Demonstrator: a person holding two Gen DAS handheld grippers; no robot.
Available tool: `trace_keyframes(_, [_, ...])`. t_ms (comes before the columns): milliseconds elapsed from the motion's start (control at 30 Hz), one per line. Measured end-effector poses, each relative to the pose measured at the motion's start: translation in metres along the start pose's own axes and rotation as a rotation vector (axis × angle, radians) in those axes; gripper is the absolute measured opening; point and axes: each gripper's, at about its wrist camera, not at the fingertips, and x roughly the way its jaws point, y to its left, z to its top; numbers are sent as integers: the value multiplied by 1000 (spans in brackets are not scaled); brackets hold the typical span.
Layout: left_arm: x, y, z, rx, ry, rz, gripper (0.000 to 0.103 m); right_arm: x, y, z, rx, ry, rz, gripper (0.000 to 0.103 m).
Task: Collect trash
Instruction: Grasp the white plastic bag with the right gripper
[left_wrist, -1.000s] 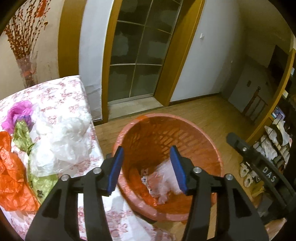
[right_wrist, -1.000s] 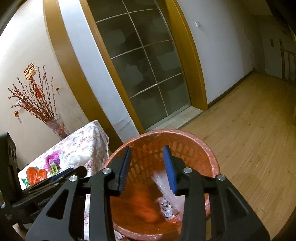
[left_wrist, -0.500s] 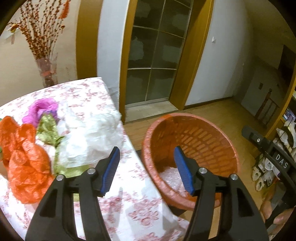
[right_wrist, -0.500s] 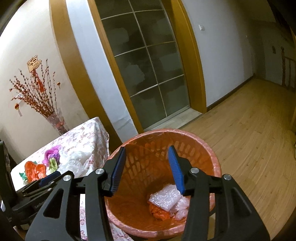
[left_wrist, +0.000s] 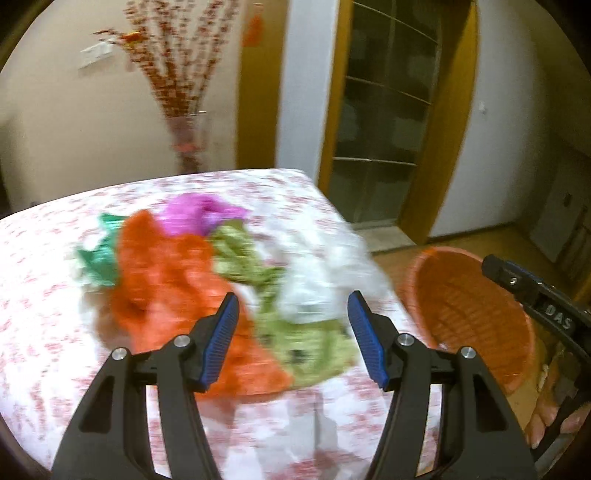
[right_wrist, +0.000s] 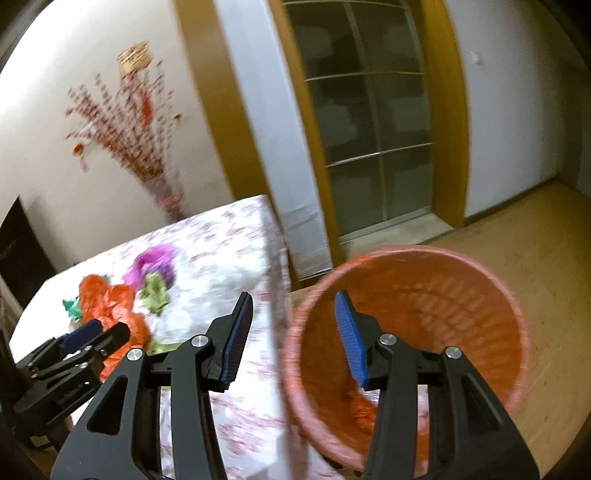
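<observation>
Several crumpled bright bags (left_wrist: 173, 273) heaped beside the orange basket (left_wrist: 476, 306).

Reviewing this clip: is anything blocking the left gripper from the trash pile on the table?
Nothing visible does. The left gripper is open and empty, aimed at the crumpled pile on the floral tablecloth, with only open space between them. The orange basket stands off the table's right edge.
</observation>
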Motion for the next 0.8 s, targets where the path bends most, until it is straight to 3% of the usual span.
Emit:
trace_keyframes(200, [-10,43,0,-56,-19,69,60,49,40,3,-37,90,56,39])
trace_keyframes(500, [-18,73,-2,-96,-21,88,60,108,64,5,-61,218,42,40])
trace_keyframes(533, [-17,75,-2,-101,-19,87,60,113,66,3,-73,234,40,37])
trace_keyframes(567, [-17,76,-2,-103,-18,87,60,117,68,1,-84,244,37,24])
trace_keyframes(667, [-18,79,-3,-106,-17,87,60,115,69,-6,-105,245,49,10])
trace_keyframes(800, [-16,80,-4,-110,-14,78,60,97,63,-5,-90,187,61,9])
